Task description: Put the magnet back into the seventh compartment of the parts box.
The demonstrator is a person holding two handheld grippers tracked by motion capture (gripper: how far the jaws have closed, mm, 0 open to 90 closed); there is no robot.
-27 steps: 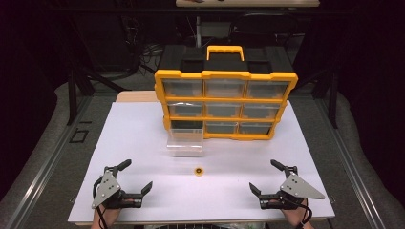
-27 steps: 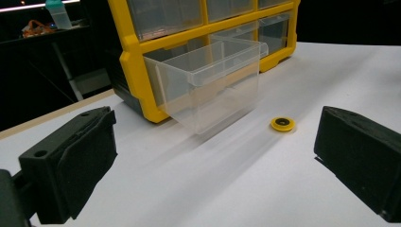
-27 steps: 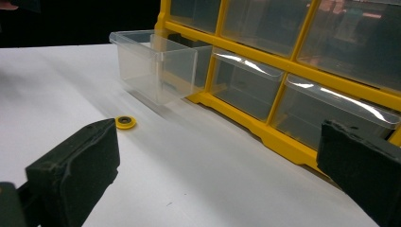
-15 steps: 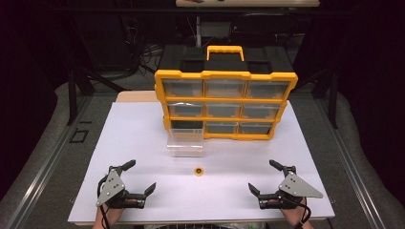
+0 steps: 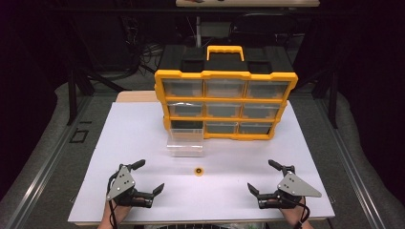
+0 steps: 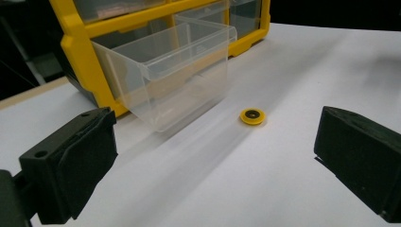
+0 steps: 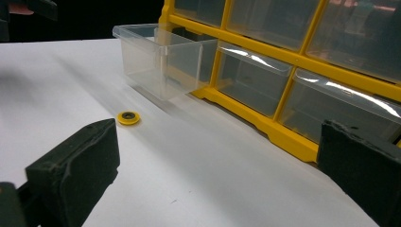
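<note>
Between open grippers, yellow ring (image 5: 197,170) lies

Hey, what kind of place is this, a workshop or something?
Likely a lab or recording workspace: a white table ringed by dark frame rails, a yellow parts organizer with clear drawers, and cables on the floor behind.

White worktop (image 5: 119,143). Yellow-black drawer organizer (image 5: 225,106) at 12 o'clock, handle up top. Clear drawer (image 5: 186,145) pulled out from its lower-left slot, sitting on the worktop just in front. Small yellow ring (image 5: 198,170) at centre, near the drawer at its 5 o'clock. Left hand-held gripper (image 5: 149,176) at 7 o'clock, jaws spread, nothing between. Right hand-held gripper (image 5: 263,176) at 5 o'clock, jaws spread, empty. Both well apart from the ring.
</note>
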